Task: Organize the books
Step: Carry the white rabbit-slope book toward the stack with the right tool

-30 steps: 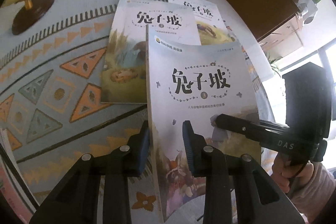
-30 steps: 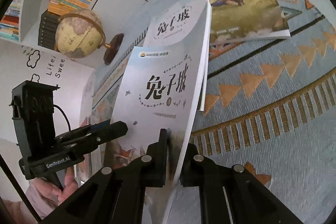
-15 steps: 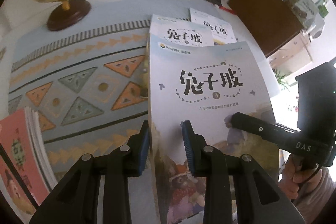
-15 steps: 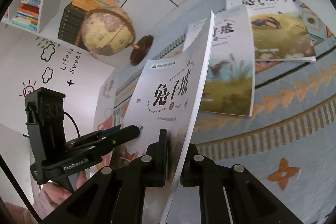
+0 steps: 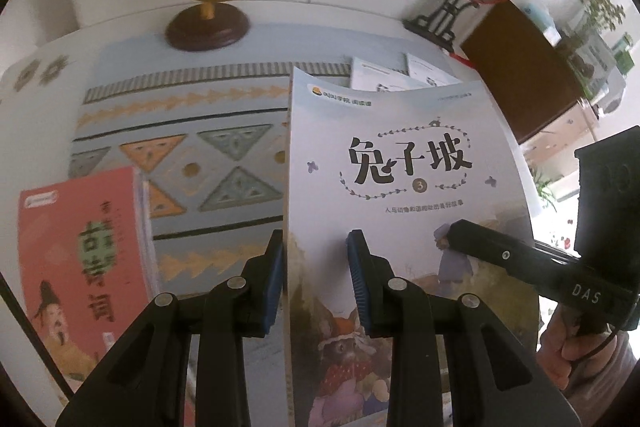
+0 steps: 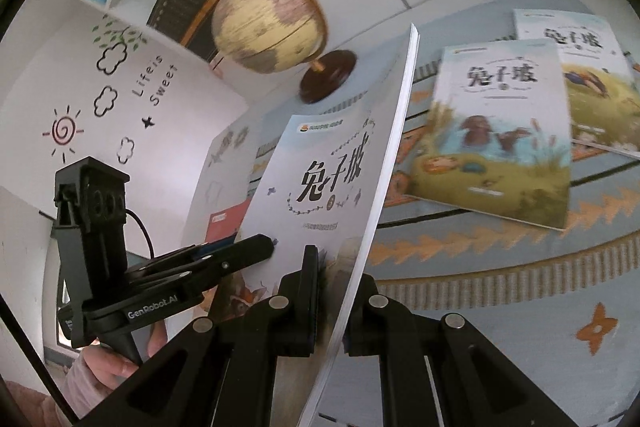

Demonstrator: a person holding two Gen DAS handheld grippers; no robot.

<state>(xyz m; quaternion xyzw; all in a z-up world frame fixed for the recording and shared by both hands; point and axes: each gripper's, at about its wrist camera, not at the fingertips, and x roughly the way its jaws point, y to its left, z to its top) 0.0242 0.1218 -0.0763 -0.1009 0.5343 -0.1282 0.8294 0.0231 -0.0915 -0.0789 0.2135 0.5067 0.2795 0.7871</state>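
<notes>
Gripping one pale book [image 5: 400,187], both grippers are clenched; only left view shows pink book [image 5: 80,255].

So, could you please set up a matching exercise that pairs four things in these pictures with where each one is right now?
Things:
1. pale book numbered 3
2. pink book
3. globe
4. two matching books

Places:
A. standing at the far edge of the table
B. lying flat, overlapping, right of the lifted book
C. held up between both tools
D. lying flat, left of the lifted book

Pairs: 1-C, 2-D, 3-A, 4-B
</notes>
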